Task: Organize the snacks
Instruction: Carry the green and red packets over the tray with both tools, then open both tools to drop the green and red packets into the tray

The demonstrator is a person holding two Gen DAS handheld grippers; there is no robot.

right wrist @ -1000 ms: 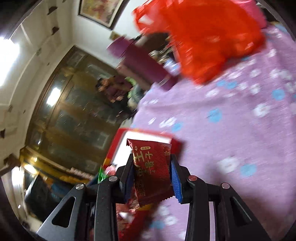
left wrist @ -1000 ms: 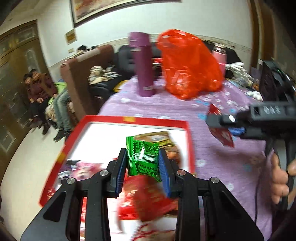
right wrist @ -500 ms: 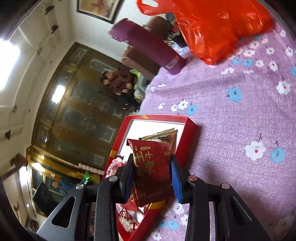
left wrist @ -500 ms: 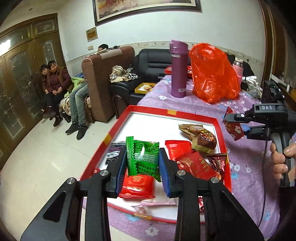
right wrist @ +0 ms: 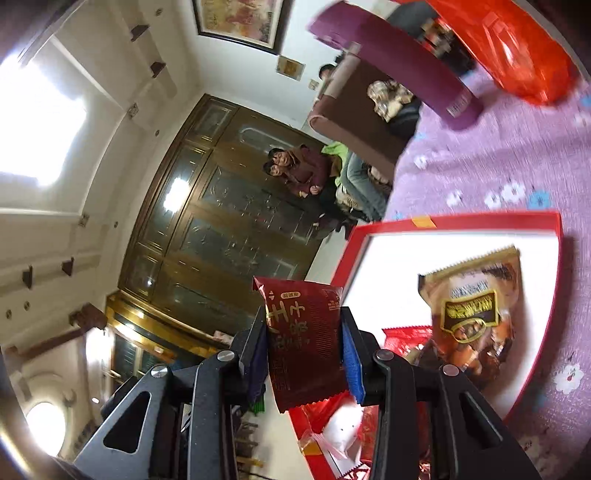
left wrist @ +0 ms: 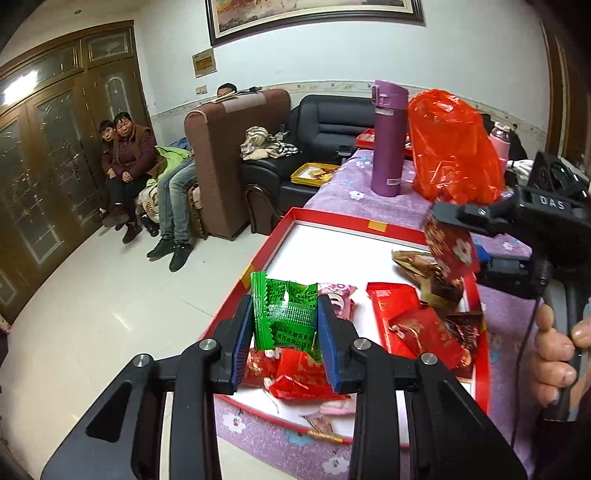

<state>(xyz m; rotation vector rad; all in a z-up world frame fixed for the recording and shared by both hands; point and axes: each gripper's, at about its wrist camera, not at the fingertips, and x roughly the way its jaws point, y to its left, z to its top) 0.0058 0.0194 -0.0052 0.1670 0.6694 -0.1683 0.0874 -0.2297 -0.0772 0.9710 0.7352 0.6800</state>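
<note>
The left gripper point(left wrist: 286, 339) has its jaws clenched on a green packet point(left wrist: 286, 317), carried over the red tray's point(left wrist: 325, 218) near-left corner (presumably for sorting); rightward, the right gripper point(right wrist: 304, 354) grasps a dark-red packet point(right wrist: 303, 339) above the tray.

White walls point(left wrist: 332, 55) carry a framed painting point(left wrist: 314, 14); dark wooden cabinets point(left wrist: 55, 155) line a pale tiled floor point(left wrist: 110, 295), beside a brown armchair point(left wrist: 229, 158) and black sofa point(left wrist: 332, 122).

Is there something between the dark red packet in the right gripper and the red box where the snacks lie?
Nothing visible blocks it. The right gripper holds the dark red packet beside the red box, which is open on top. The box's far white floor is bare; the brown packet lies nearer.
</note>
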